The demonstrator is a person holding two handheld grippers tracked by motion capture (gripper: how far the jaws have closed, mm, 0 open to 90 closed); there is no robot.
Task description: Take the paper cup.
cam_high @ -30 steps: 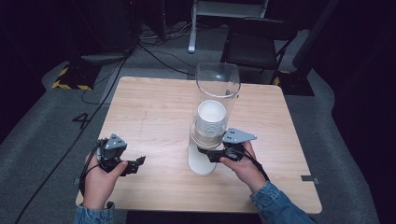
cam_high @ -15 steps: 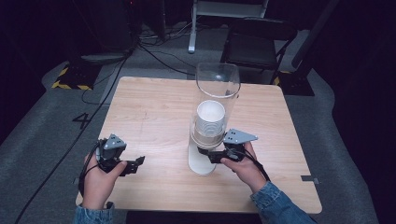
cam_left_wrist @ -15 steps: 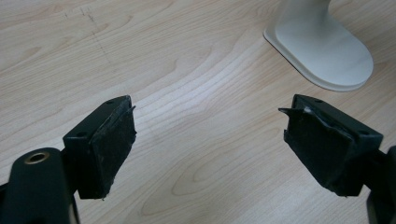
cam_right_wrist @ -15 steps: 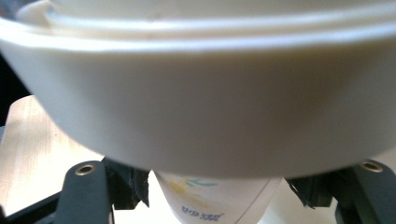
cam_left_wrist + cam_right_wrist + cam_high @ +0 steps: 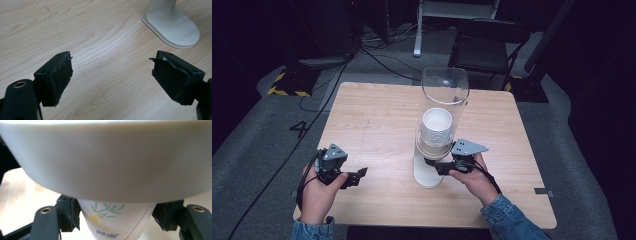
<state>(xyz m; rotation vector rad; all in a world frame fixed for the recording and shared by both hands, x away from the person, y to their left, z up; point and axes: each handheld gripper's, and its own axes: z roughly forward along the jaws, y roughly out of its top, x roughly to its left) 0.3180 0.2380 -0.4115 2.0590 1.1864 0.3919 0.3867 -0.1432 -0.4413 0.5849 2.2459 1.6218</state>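
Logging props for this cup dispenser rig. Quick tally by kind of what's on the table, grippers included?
Cup dispenser (clear tube on a white stand): 1
Paper cup stack inside the tube, cup count unclear: 1
Handheld grippers: 2, the left gripper open over bare wood, the right gripper closed on the bottom paper cup under the dispenser
Total: 4

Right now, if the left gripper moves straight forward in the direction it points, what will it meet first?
Probably the white base of the cup dispenser. The left gripper is open over bare table, and the base lies ahead, slightly toward one jaw. Depth is unclear, so it might pass beside it.
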